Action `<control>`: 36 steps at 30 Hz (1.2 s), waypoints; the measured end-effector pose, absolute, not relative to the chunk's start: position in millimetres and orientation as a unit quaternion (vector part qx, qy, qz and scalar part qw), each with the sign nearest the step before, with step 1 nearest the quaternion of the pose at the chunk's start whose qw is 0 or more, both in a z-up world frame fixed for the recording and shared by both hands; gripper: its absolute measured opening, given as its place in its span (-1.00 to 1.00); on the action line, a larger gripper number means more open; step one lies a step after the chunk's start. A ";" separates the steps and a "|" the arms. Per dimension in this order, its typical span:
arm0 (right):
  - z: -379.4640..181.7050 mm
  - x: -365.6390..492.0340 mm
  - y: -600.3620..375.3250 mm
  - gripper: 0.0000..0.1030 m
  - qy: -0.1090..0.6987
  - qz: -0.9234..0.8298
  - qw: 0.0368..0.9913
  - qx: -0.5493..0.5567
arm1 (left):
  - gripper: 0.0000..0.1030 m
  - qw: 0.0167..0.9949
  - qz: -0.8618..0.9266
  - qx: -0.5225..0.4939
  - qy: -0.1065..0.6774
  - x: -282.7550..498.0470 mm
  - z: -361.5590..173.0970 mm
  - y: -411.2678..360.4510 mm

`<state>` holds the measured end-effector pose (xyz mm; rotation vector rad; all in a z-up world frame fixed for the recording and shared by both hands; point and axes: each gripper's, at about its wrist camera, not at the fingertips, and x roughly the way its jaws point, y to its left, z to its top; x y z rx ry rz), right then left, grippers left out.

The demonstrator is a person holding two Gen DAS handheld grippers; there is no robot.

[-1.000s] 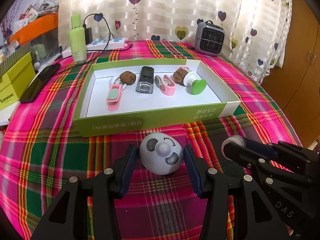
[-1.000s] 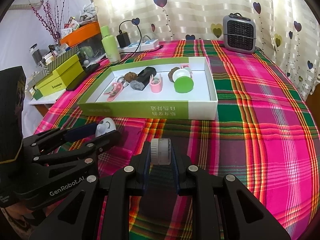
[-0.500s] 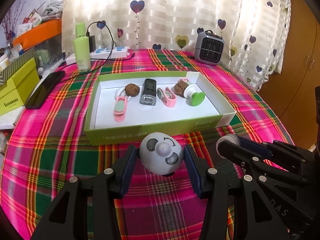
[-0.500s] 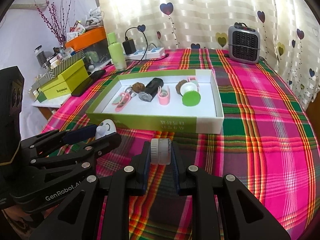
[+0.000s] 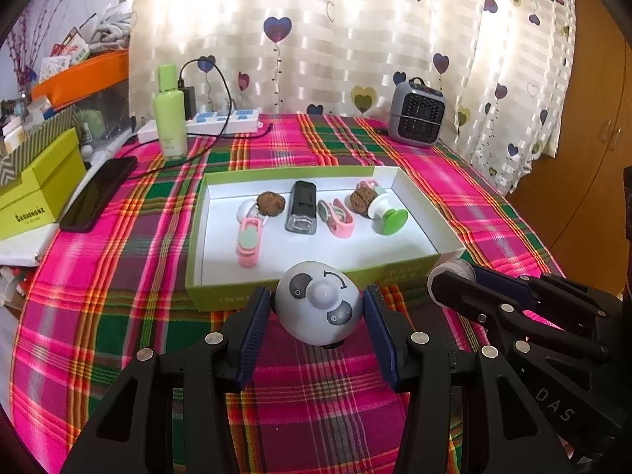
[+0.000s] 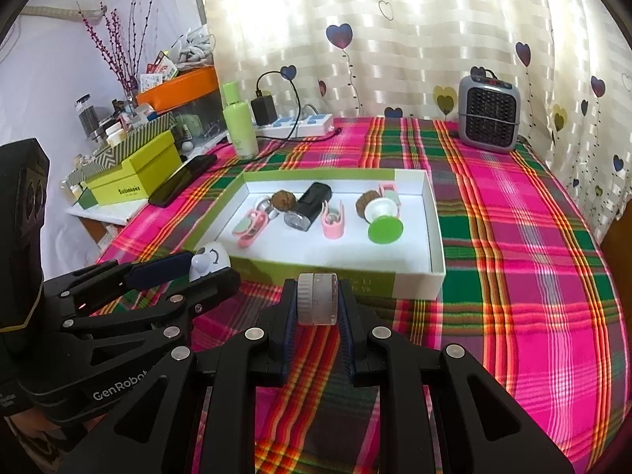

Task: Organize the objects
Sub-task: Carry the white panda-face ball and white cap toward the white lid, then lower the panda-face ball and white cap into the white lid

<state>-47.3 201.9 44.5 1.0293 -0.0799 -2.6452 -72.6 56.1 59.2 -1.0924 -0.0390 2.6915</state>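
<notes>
My left gripper (image 5: 317,301) is shut on a round white panda-faced toy (image 5: 312,318) and holds it above the plaid cloth, just in front of the green-and-white box (image 5: 221,296). My right gripper (image 6: 318,291) is shut on a small clear jar with a white lid (image 6: 316,308), also in front of the box (image 6: 272,272). Inside the box lie two pink clips (image 5: 249,243), two brown walnuts (image 5: 270,202), a black device (image 5: 302,211) and a green-and-white stopper (image 5: 389,217). Each gripper shows in the other's view: the right one (image 5: 448,276), the left one (image 6: 207,264).
A grey mini heater (image 5: 416,118) stands at the back right. A green bottle (image 5: 170,112), a power strip (image 5: 223,120) with a cable, a black phone (image 5: 98,193) and lime boxes (image 5: 37,189) crowd the left side. Plaid tablecloth (image 6: 513,237) lies right of the box.
Both grippers have risen with their loads; the box now sits lower and smaller in both views. Neither grip has changed.
</notes>
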 end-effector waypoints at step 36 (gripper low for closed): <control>34.3 -119.8 201.1 -0.61 -0.025 -0.910 0.158 0.382 | -0.08 0.095 0.912 -0.397 -0.026 -140.6 47.9 47.0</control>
